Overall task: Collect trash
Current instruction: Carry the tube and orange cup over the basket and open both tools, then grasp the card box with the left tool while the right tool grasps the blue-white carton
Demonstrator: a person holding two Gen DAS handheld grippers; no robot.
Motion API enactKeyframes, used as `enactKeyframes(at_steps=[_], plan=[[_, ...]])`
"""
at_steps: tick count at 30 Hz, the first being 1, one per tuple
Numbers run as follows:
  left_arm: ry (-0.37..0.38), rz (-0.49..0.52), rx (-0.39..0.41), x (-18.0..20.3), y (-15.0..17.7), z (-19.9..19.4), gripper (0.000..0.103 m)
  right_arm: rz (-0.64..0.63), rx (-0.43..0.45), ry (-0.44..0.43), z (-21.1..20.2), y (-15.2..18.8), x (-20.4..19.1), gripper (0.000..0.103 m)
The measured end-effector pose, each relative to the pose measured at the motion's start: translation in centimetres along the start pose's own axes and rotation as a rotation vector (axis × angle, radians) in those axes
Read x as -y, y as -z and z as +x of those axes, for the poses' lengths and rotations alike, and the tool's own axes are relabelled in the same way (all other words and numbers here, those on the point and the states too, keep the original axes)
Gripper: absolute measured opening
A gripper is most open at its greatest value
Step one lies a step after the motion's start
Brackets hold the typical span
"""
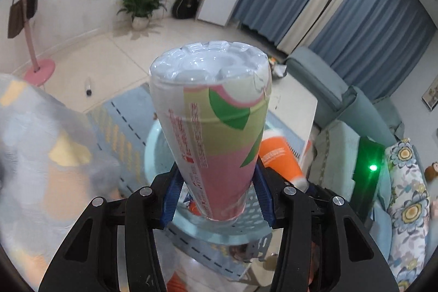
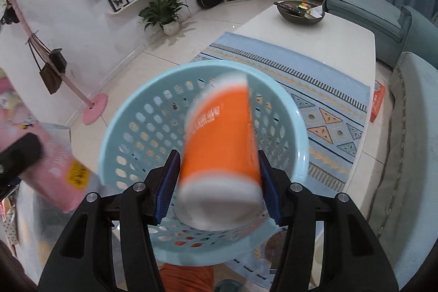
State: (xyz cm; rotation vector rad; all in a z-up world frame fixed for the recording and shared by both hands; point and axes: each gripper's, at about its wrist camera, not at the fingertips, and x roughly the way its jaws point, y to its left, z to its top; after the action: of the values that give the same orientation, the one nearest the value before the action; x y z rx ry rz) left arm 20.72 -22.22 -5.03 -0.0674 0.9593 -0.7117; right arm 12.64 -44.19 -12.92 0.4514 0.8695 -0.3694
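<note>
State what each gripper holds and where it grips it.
Left gripper clamps the pink-green bottle across its lower body, base pointing away. Right gripper clamps the orange bottle across its body, above the basket.

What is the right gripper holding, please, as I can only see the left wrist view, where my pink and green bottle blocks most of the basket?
Observer: The right gripper is shut on an orange bottle with white ends.
Operator: Is that bottle over the basket?
Observer: Yes, in the right wrist view it hangs above the mouth of the light blue perforated basket.
Operator: Is anything already inside the basket?
Observer: None shows; through the holes only the rug and floor appear.
Operator: Anything else on the table?
Observer: A dark bowl of small items sits at the far end of the white table.
</note>
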Motion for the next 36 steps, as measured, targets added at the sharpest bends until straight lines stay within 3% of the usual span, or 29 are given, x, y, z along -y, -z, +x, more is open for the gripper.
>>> enactKeyframes(at_steps=[4, 11, 19, 27, 36], plan=[[-0.021, 0.007, -0.023, 0.2, -0.4, 1.3, 0.049, -0.002, -0.004, 0.000, -0.1, 0.0, 0.5, 0.053], [-0.040, -0.005, 0.057, 0.2, -0.5, -0.6, 0.071, 0.006, 0.001, -0.020, -1.5, 0.2, 0.5, 0.053], [-0.025, -0.017, 0.106, -0.1, 0.7, -3.6, 0.074, -0.016, 0.028, -0.057, -3.8, 0.5, -1.2, 0.053], [-0.055, -0.061, 0.210, -3.5, 2.6, -10.5, 0.074, -0.099, 0.093, -0.131, -8.1, 0.7, -6.3, 0.053], [-0.184, -0.163, 0.340, -9.7, 5.9, -19.9, 0.074, -0.301, 0.140, -0.294, -12.4, 2.6, -16.2, 0.053]])
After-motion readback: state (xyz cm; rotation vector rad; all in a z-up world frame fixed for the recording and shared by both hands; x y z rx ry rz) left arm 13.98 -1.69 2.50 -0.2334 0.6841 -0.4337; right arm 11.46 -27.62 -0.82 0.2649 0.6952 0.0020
